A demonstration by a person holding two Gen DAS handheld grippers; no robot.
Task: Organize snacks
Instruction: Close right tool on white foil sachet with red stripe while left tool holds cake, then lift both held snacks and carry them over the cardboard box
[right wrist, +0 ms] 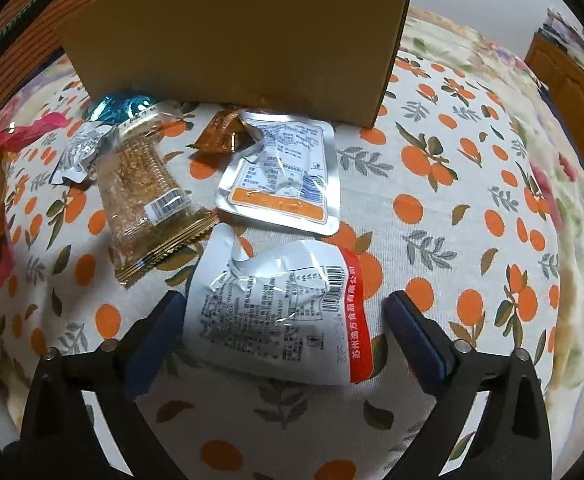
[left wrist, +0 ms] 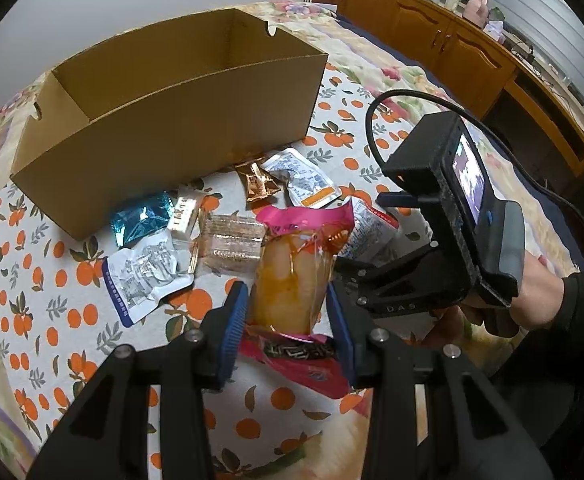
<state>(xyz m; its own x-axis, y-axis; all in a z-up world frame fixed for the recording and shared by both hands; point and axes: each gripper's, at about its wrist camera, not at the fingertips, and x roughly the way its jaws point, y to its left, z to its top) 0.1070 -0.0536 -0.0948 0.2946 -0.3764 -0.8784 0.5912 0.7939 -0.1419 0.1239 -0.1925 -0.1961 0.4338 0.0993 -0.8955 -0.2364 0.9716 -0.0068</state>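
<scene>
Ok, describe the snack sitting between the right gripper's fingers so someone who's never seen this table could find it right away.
Start at the open cardboard box on the orange-print tablecloth; loose snacks lie in front of it. Nearest the camera, between the open right gripper fingers, lies a crinkled silver pouch. Unlike the silver pouch with an orange band behind it, this one has a red strip of white characters down one edge.

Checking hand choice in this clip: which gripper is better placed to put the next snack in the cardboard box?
Left. The left gripper is already shut on the pink-wrapped snack, lifted before the open cardboard box. The right gripper is open, only straddling the white pouch with the red stripe on the tablecloth.
</scene>
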